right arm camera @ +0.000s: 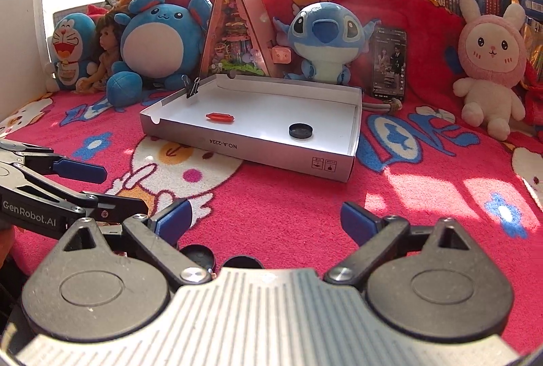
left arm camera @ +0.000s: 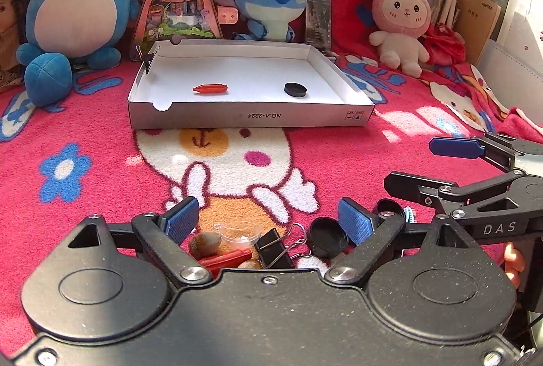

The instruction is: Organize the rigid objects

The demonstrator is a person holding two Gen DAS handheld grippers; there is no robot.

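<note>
A red cartoon blanket (left arm camera: 101, 135) carries a white tray (left arm camera: 251, 118) — plush toys (left arm camera: 74, 13) behind it.

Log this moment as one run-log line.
white cardboard tray: red capsule-shaped piece, black round cap inside | left hand-held gripper: open above small-item pile | right hand-held gripper: open, empty

In the box lid (left arm camera: 251, 118), the capsule (left arm camera: 210, 88) lies left of the cap (left arm camera: 295, 90), well apart.

Matt cardboard box (left arm camera: 251, 120) on fuzzy fleece blanket (left arm camera: 85, 196); glossy black plastic cap (left arm camera: 295, 90) inside.
</note>
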